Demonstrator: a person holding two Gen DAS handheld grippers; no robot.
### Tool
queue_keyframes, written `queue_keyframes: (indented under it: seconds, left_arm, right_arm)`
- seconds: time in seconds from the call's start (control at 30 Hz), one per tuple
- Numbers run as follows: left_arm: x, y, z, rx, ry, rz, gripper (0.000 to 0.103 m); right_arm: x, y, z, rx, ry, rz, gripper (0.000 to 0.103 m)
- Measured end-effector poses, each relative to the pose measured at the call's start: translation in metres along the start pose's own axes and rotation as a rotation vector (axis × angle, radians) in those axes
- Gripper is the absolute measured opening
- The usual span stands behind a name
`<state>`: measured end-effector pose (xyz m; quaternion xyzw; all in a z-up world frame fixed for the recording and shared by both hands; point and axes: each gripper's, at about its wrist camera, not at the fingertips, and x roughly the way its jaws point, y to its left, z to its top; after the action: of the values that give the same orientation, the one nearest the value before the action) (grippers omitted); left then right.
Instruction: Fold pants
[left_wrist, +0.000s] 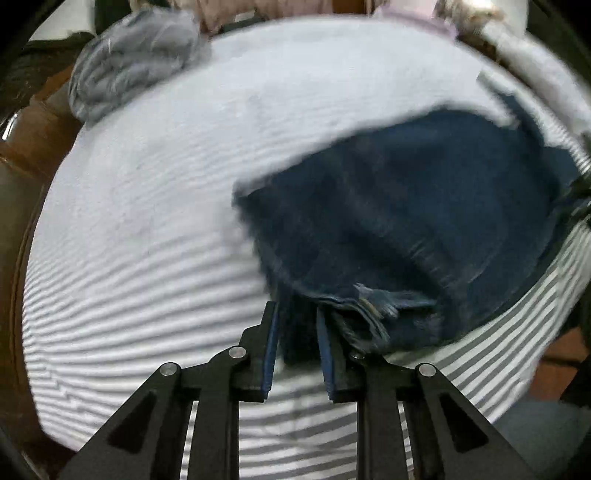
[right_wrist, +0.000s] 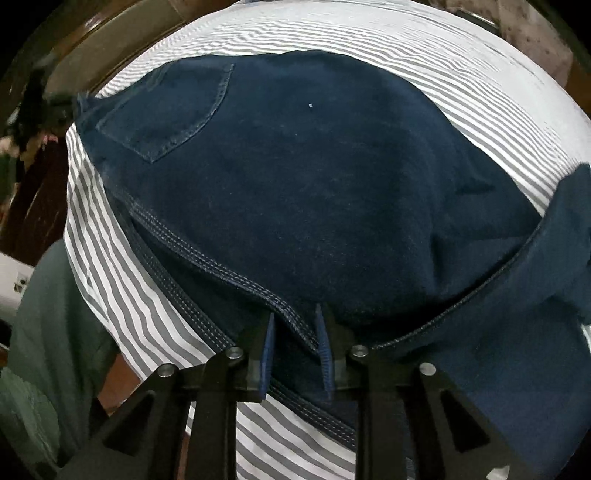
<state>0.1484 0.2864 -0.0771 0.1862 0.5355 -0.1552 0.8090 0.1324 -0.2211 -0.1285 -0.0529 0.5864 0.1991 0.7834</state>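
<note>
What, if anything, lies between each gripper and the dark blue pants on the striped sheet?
Nothing visible: the left gripper has the frayed hem of the pants between its fingers, and the right gripper straddles a stitched seam.

Dark navy on grey-and-white stripes

The pants (right_wrist: 314, 177) are dark blue denim with paler stitching; the sheet (left_wrist: 147, 221) beneath carries thin grey-and-white stripes.

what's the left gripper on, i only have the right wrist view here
Observer: The left gripper has the frayed hem end of the jeans between its pads.
Operator: anything else on the bed over there
Observer: A crumpled grey garment lies at the far left edge of the striped sheet.
Operator: is it touching the jeans
Observer: No, bare sheet separates them.
</note>
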Motion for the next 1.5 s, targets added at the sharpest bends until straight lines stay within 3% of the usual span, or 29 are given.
queue_keyframes:
  seconds: [0.1,0.23,0.3,0.43,0.57,0.63,0.73,0.87,0.93,1.07,1.23,1.37,1.5]
  left_arm:
    - [0.012,0.008,-0.015,-0.064,0.023,-0.004,0.022]
    - [-0.001,0.016,-0.023,-0.104,-0.002,-0.009,0.022]
    - [-0.015,0.018,-0.024,-0.110,-0.018,0.007,0.022]
    - [-0.045,0.018,-0.015,-0.176,-0.106,-0.038,0.022]
    - [-0.051,-0.034,0.011,-0.083,-0.163,-0.079,0.023]
    - [-0.043,-0.073,0.023,-0.058,-0.165,-0.174,0.023]
    - [-0.021,-0.122,0.038,-0.002,-0.138,-0.254,0.023]
    - [0.010,-0.165,0.038,0.067,-0.078,-0.282,0.023]
    - [0.013,-0.177,0.030,0.094,-0.092,-0.243,0.023]
    - [0.007,-0.180,0.037,0.070,-0.081,-0.234,0.023]
    - [-0.031,-0.221,0.061,0.112,-0.186,-0.252,0.023]
    - [-0.037,-0.289,0.092,0.138,-0.227,-0.346,0.024]
    - [-0.012,-0.358,0.118,0.177,-0.189,-0.430,0.024]
  right_arm:
    - [-0.003,0.007,0.001,-0.010,0.008,-0.019,0.025]
    - [-0.004,0.020,0.003,-0.066,0.033,-0.040,0.047]
    - [-0.008,0.028,0.002,-0.090,0.026,-0.054,0.047]
    - [-0.023,0.028,-0.001,-0.042,-0.042,-0.054,0.048]
    - [-0.030,0.023,0.004,0.044,-0.101,-0.029,0.049]
    - [-0.027,0.017,0.007,0.090,-0.102,-0.013,0.049]
    - [-0.015,0.010,0.007,0.134,-0.047,-0.079,0.048]
    - [-0.009,0.003,-0.002,0.141,-0.015,-0.049,0.047]
    - [-0.019,-0.003,0.001,0.149,-0.029,-0.017,0.045]
    - [-0.061,-0.039,0.007,0.226,-0.118,0.026,0.047]
    - [-0.110,-0.118,0.026,0.356,-0.170,-0.084,0.049]
    - [-0.125,-0.189,0.053,0.468,-0.104,-0.206,0.050]
    - [-0.131,-0.257,0.084,0.562,-0.050,-0.277,0.049]
